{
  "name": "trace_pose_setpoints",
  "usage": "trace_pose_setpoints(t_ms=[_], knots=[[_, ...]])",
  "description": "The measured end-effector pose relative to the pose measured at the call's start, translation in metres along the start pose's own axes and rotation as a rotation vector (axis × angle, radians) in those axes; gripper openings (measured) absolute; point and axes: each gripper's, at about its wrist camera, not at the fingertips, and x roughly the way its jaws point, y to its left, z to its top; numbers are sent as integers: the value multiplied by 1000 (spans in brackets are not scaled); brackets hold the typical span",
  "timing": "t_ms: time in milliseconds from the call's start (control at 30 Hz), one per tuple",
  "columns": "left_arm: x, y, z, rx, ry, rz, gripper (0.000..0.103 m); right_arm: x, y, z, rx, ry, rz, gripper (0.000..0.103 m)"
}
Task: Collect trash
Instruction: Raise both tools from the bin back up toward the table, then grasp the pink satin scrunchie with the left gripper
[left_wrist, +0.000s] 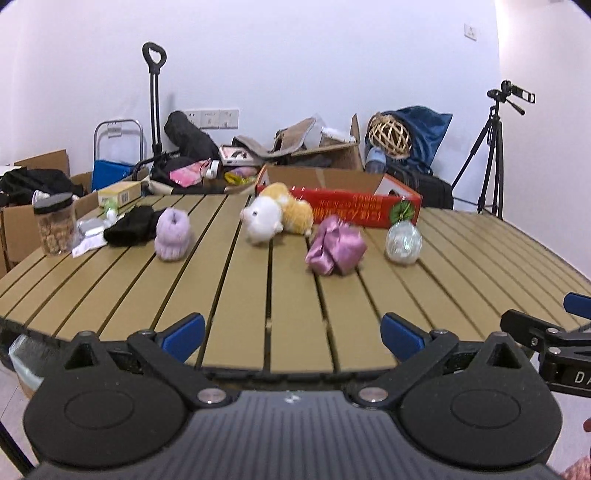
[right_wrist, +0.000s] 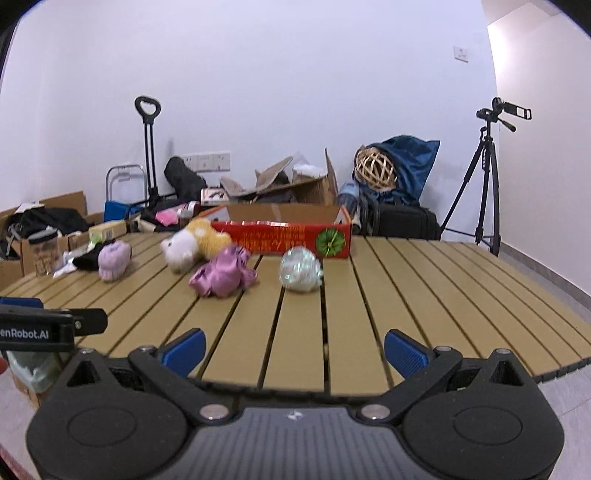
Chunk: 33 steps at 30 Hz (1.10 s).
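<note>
Crumpled pink foil wrapper (left_wrist: 335, 245) and crinkled silver foil ball (right_wrist: 300, 274) lay mid-bench (right_wrist: 406, 295), well ahead of both empty, wide-open tools, the left tool (left_wrist: 291, 338) facing the pink, the right tool (right_wrist: 293, 352) the silver.

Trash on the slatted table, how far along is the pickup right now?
Nothing looks collected yet. Both the left gripper and the right gripper are open and empty at the table's near edge. The crumpled pink wrapper and the silvery crumpled ball lie loose in front of the red box. Picking both up remains; the plush toy and purple knit piece may not be trash.
</note>
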Motion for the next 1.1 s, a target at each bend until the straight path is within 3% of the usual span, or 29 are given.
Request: trace_pose_setpoints(t_ms=[500, 1100], knots=[[51, -16, 35, -20, -27, -13, 103, 45, -13, 38, 37, -67, -28, 103], [136, -29, 62, -28, 35, -2, 103, 129, -30, 59, 78, -18, -62, 103]])
